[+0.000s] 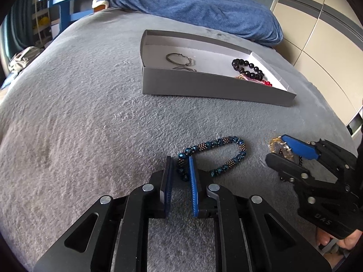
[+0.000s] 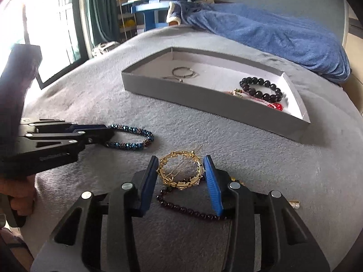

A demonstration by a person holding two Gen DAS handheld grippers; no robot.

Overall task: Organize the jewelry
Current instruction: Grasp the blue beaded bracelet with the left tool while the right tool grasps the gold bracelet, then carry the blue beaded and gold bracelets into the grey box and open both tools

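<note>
Left tool [image 1: 180, 170] clamps blue bracelet [image 1: 217, 154]; right tool [image 2: 181, 170] straddles gold ring [image 2: 180, 170], apart.

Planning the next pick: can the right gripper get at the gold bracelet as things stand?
Probably yes. The right gripper already straddles the gold bracelet, a pad close on either side, nothing above it. One catch: a dark bead strand lies against the bracelet and might come along.

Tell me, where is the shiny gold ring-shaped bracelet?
In the right wrist view, the gold ring-shaped bracelet lies on the grey fleece blanket, between the right hand-held gripper's blue fingers, near a dark-red beaded string.
</note>
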